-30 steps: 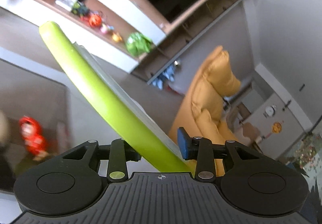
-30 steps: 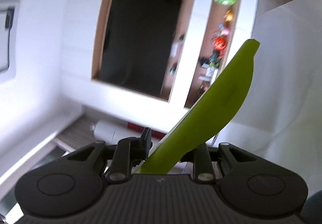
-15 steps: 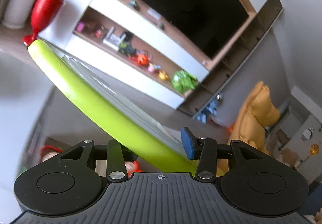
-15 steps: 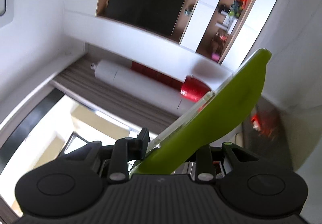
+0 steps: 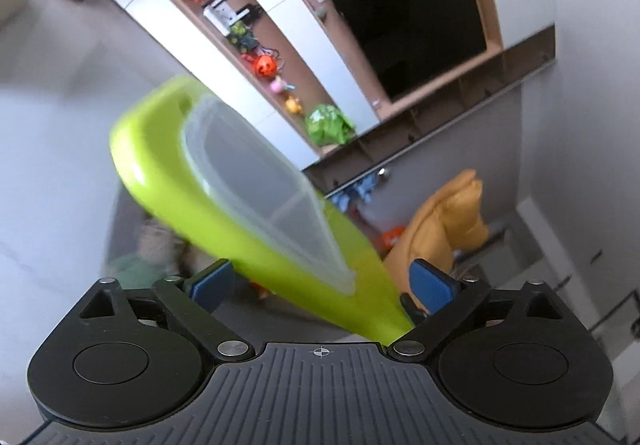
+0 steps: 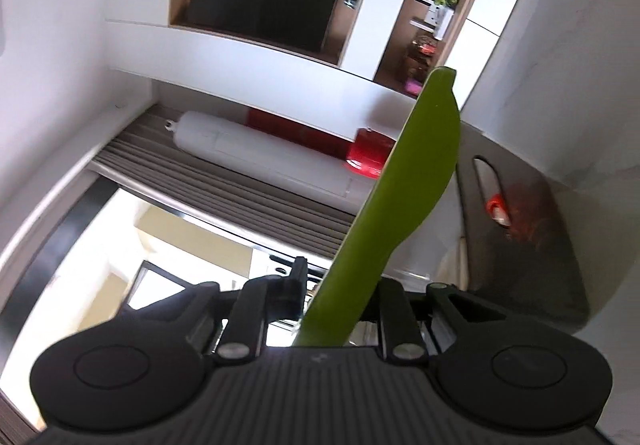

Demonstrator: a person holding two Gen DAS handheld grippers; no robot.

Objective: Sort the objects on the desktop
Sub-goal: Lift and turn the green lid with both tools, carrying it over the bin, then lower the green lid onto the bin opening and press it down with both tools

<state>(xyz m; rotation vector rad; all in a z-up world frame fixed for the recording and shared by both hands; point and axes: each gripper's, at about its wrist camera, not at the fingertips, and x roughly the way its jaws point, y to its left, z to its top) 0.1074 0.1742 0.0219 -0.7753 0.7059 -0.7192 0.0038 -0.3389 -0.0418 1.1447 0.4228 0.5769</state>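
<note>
Left hand-held gripper (image 5: 322, 281): its jaws have just been opening and now stand wide, blue pads (image 5: 430, 281) clear of the green lid (image 5: 168, 181), which lies between them, slanting from lower right up to the centre left of the frame. A clear, translucent panel (image 5: 256, 181) sits on the lid's upper face. In the right wrist view, the right hand-held gripper (image 6: 340, 309) has just been closing and is narrow, clamped on the same green lid (image 6: 412, 181), seen edge-on, rising from bottom centre toward the upper right. Behind it, a white cylinder (image 6: 256, 157) with a red end lies across mid-frame. An orange pumpkin toy (image 5: 265, 65) sits on the shelf in the left view, upper centre.
</note>
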